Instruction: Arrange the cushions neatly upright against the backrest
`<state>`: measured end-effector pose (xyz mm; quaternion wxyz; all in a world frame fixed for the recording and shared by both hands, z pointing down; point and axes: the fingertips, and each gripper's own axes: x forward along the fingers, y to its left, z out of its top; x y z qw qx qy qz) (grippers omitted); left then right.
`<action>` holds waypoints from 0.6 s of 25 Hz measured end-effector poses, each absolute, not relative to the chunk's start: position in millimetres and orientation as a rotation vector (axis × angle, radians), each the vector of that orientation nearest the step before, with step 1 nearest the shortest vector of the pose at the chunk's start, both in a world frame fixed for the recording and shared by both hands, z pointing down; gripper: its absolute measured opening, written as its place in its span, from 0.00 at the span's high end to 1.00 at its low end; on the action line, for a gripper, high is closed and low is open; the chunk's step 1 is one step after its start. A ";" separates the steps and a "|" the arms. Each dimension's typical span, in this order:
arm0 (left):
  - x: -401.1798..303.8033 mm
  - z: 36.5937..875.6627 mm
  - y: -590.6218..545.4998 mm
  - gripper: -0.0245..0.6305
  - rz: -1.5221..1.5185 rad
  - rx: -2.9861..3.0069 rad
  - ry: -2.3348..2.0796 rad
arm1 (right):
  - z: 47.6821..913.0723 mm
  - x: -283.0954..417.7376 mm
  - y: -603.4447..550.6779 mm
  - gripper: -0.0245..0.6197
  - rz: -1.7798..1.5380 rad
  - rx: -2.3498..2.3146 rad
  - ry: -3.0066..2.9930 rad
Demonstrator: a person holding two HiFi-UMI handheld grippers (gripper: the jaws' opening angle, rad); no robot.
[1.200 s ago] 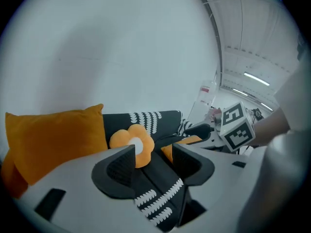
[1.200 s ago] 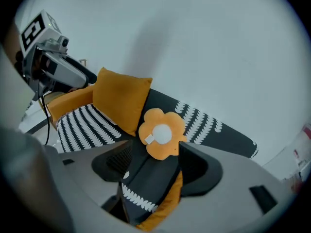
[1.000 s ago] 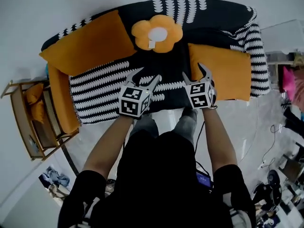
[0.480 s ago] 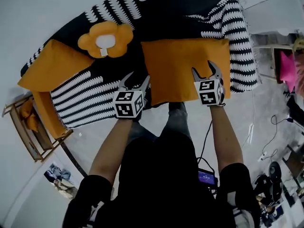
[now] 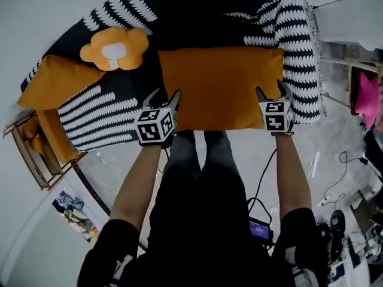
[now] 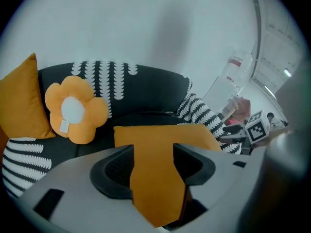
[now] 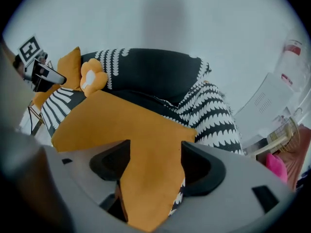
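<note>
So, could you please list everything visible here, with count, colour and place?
sofa: one, black-and-white patterned cover, across the head view's top.
flat cushion: one, orange, lying on the seat's front edge.
upright cushion: one, orange, sofa's left end.
flower cushion: one, orange with white centre, against the backrest.
wooden rack: one, brown, floor left of the sofa.
pink item: one, far right edge.
left gripper: one, grey, jaws opening, flat cushion's left side between them.
right gripper: one, grey, jaws opening, flat cushion's right side between them.
</note>
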<state>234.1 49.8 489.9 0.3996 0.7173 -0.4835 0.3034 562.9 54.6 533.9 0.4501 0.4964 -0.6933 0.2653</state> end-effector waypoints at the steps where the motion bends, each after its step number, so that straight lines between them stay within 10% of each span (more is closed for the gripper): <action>1: 233.3 497.8 50.0 0.55 0.780 1.799 -1.222 | 540.8 573.2 54.4 0.43 0.667 1.233 -1.697; 15: 212.1 625.5 51.4 0.31 0.825 1.561 -1.196 | 635.5 639.3 64.6 0.20 1.338 1.495 -1.601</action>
